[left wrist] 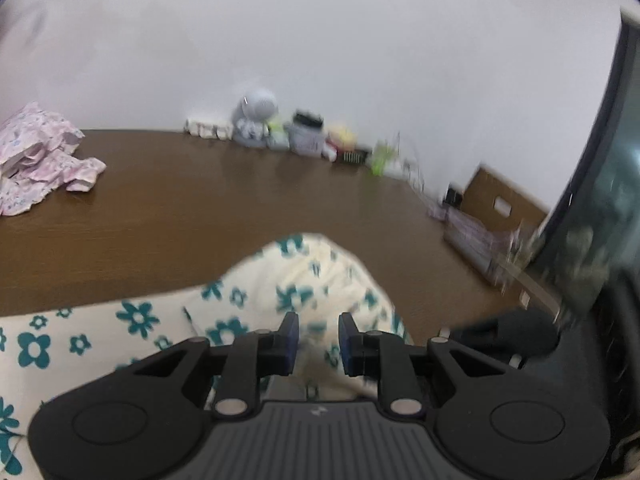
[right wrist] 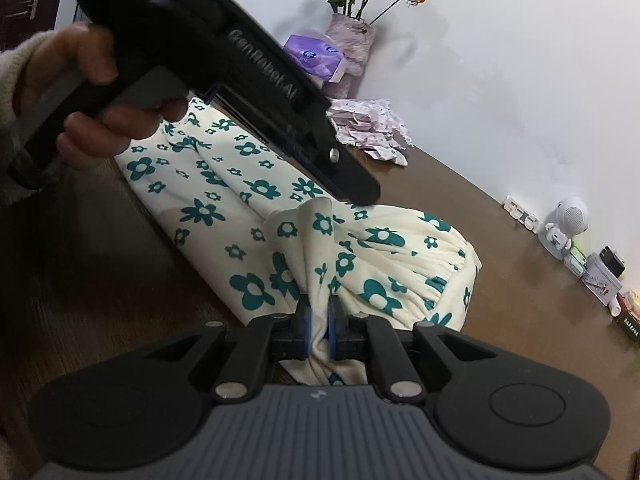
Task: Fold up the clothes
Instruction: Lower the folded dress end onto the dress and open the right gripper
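right gripper [right wrist: 318, 322]: jaws clenched on a bunched fold of the cream garment [right wrist: 248, 200], fabric pinched between the 2 blue pads and pulled up into a ridge ahead of them. the cream garment with teal flowers lies spread on the brown tabletop [right wrist: 500, 248], running from the near edge toward the wall; its gathered elastic end faces the right side in the right wrist view.

left gripper [left wrist: 318, 334]: jaws released, a clear gap between the 2 fingers, nothing between them, the cream garment [left wrist: 288, 280] underneath. in the right wrist view the left gripper [right wrist: 360, 196] comes in from upper left, held by a hand [right wrist: 76, 92] with a light knit sleeve at the wrist, its tip just at the top of the raised fold; i cannot tell if it touches. the left wrist view is motion-blurred.

a 2nd garment [left wrist: 40, 156], pink and white print, sits crumpled at the far left of the tabletop by the wall, well apart from the cream one. the same pink garment [right wrist: 372, 128] shows beside a vase of dried roses [right wrist: 352, 36] and a purple pack [right wrist: 312, 56].

along the far edge against the wall: a small white robot-shaped toy [left wrist: 256, 118], a few small boxes and containers beside it, too blurred to identify.
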`<state>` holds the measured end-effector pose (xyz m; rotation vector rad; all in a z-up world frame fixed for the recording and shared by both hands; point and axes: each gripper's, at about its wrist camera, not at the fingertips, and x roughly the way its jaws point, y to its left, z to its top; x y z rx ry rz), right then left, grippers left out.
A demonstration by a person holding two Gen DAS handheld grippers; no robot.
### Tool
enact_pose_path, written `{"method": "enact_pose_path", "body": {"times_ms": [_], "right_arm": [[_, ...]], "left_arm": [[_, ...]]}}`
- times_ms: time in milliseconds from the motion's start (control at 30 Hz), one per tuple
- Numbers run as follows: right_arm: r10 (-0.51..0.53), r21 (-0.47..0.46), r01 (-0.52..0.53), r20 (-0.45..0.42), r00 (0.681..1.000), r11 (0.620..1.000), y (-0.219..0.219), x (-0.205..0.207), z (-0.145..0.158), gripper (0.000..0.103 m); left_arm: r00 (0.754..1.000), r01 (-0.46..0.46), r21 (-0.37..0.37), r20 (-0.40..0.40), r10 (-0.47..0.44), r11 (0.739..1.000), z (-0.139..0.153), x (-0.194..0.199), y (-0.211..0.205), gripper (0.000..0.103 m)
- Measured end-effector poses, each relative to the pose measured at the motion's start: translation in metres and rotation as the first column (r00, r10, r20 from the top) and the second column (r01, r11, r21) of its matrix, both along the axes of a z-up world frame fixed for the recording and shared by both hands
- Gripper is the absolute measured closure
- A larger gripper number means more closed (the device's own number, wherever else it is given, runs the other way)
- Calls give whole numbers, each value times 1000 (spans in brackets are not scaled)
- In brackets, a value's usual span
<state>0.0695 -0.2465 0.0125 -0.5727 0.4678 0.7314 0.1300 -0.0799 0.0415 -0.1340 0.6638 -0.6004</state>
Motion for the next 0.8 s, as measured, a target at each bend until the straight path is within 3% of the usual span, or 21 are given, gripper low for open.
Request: {"method": "enact_pose_path", "body": {"times_ms": [100, 167, 267, 367, 500, 567, 633, 800], "right_arm": [[-9, 13, 9, -5, 1000, 1000, -2, 0, 0, 94], [-29, 53, 31, -29, 999, 998, -8, 0, 2, 92], [-80, 178, 96, -93, 992, 979, -28, 5, 9, 77], [-132, 330, 185, -178, 975, 925, -55, 13, 18, 75], [-189, 491, 313, -286, 939, 813, -86, 26, 27, 75], [-229, 493, 357, -301, 926, 793, -85, 35, 25, 76], [-255, 475, 379, -306, 917, 794, -81, 41, 22, 85], [-319, 428, 434, -317, 893, 793, -71, 55, 15, 88]], "left_arm": [[1000, 3, 63, -20, -1, 998, -11, -2, -6, 84], [999, 3, 64, -38, -1, 998, -16, -1, -5, 84], [999, 2, 67, -38, 1, 998, -19, -3, -4, 84], [999, -2, 66, -38, 4, 998, -21, -4, -3, 84], [999, -6, 70, -32, 9, 997, -20, -4, -5, 83], [1000, -9, 73, -28, 11, 997, -20, -5, -5, 83], [1000, -10, 76, -22, 12, 997, -20, -6, -5, 83], [1000, -12, 76, 29, 10, 997, -13, -14, -4, 84]]}}
